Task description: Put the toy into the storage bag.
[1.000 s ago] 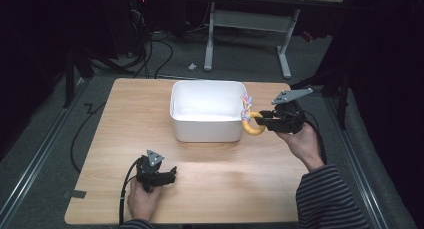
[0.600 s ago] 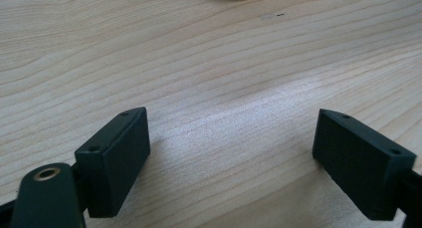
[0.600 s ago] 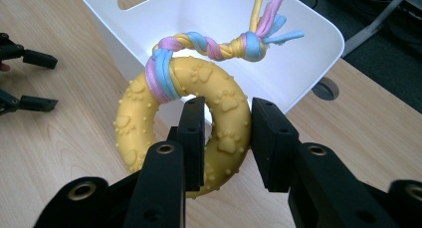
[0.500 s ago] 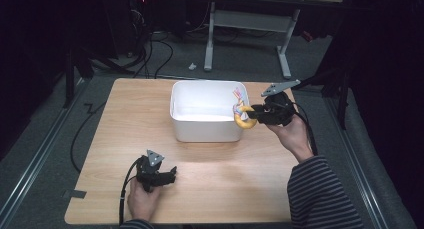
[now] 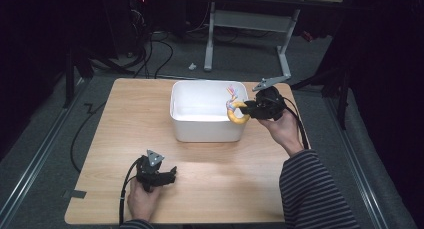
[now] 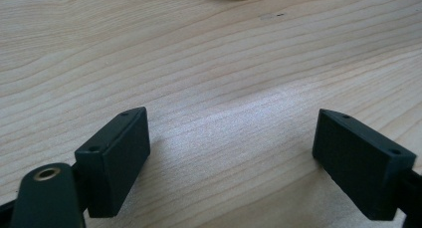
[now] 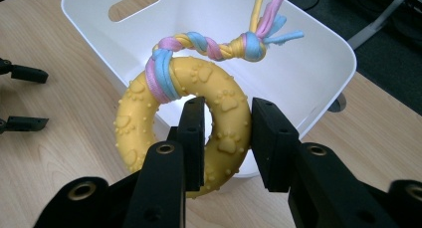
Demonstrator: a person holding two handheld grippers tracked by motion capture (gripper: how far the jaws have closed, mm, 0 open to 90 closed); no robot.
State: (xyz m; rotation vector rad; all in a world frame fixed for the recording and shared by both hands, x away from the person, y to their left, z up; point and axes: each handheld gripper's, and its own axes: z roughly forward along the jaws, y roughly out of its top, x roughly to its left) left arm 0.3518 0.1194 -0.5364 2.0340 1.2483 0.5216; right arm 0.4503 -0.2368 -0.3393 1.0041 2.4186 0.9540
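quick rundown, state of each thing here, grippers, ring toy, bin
right gripper: shut on the ring toy, one jaw through its hole, held at the bin's right rim
left gripper: open, nothing between its jaws, low over the table near the front left
ring toy: lifted off the table, pastel rope knotted around its top
bin: upright on the table, interior looks bare where visible
table: bare wood around the bin

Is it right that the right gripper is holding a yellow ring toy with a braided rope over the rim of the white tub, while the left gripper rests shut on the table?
Not quite. The left gripper is open: the left gripper view shows its jaws wide apart over bare table. The rest holds: the right gripper clamps the yellow ring toy with its braided rope at the white tub rim.
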